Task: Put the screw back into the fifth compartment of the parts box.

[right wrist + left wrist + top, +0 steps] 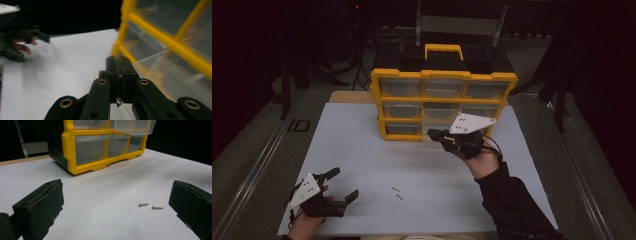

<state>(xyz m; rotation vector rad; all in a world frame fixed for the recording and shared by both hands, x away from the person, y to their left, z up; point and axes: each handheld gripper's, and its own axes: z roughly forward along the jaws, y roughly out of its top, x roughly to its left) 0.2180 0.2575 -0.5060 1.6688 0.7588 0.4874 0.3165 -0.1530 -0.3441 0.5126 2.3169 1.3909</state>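
Right gripper (119,65): jaws are being held pressed together on a small screw (119,102), its tip showing beneath them.
Step in hand: the screw is being carried to the pulled-out clear drawer (132,126) of the yellow organiser (443,102) just ahead.
Next move: the jaws are needing alignment over the drawer, then parting.
Left gripper (112,205): jaws are standing wide apart, resting on the table (377,160).
Remaining screws (150,206): two are lying between its jaws.
Writing: none is being made out.

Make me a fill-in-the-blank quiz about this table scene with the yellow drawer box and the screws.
1. The left gripper has its fingers ____.
2. On the white table lie ____ loose screws.
3. The right gripper, fingers shut, is pinching a small ____.
4. One clear drawer of the organizer is pulled ____.

Missing words: open; two; screw; out
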